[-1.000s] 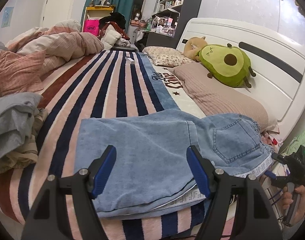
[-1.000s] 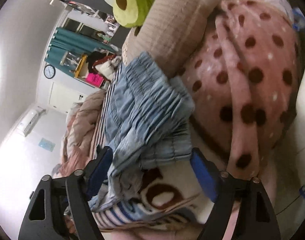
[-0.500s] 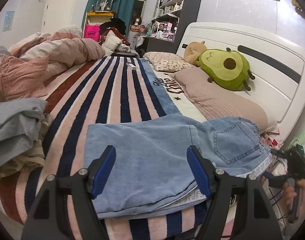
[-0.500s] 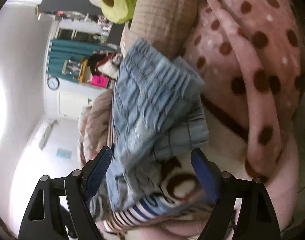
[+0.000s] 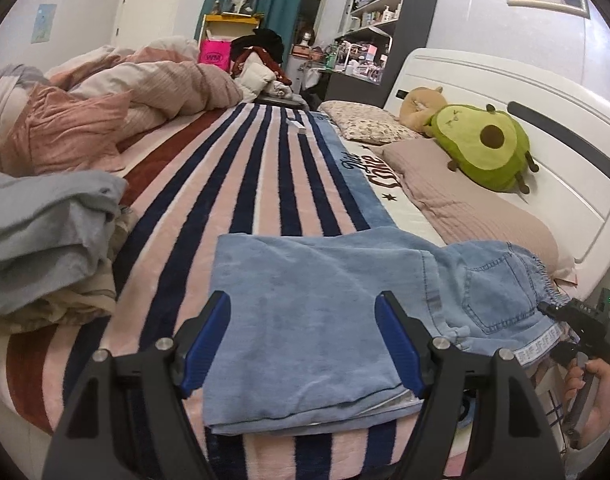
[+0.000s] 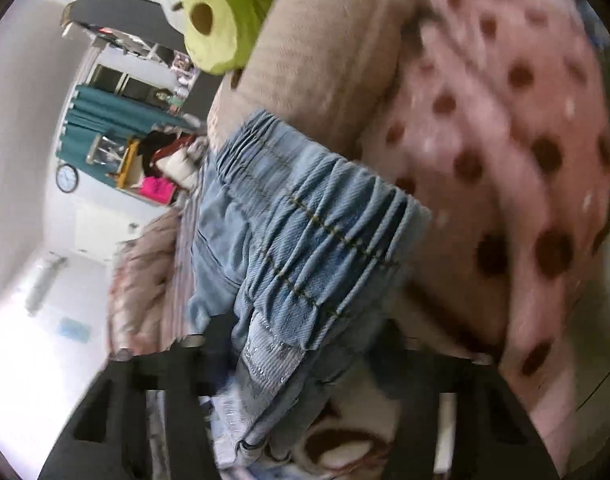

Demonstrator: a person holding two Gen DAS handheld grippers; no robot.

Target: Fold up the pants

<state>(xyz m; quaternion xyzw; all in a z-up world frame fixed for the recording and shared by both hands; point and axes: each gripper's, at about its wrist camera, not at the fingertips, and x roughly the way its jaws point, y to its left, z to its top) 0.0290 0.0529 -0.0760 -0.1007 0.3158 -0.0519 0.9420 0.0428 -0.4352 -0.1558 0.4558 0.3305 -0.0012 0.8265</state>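
Light blue denim pants point(image 5: 325, 312) lie folded on the striped blanket point(image 5: 241, 184), the waistband and back pocket toward the right bed edge. My left gripper point(image 5: 305, 344) is open and empty, hovering just above the near edge of the folded pants. My right gripper shows in the left wrist view point(image 5: 577, 320) at the bed's right edge, right at the waistband. In the blurred right wrist view the gathered elastic waistband point(image 6: 317, 232) fills the space in front of my right gripper point(image 6: 297, 360), whose fingers sit wide apart on either side of it.
A grey garment pile point(image 5: 45, 232) lies left of the pants. A pink duvet point(image 5: 105, 112) is heaped at the far left. An avocado plush point(image 5: 481, 148) and pillows point(image 5: 465, 208) rest by the white headboard point(image 5: 545, 112). A pink dotted cloth point(image 6: 525, 160) lies beside the waistband.
My left gripper drew back and rose slightly, so the pants sit farther away. My right gripper moved in close to the waistband and stays open.
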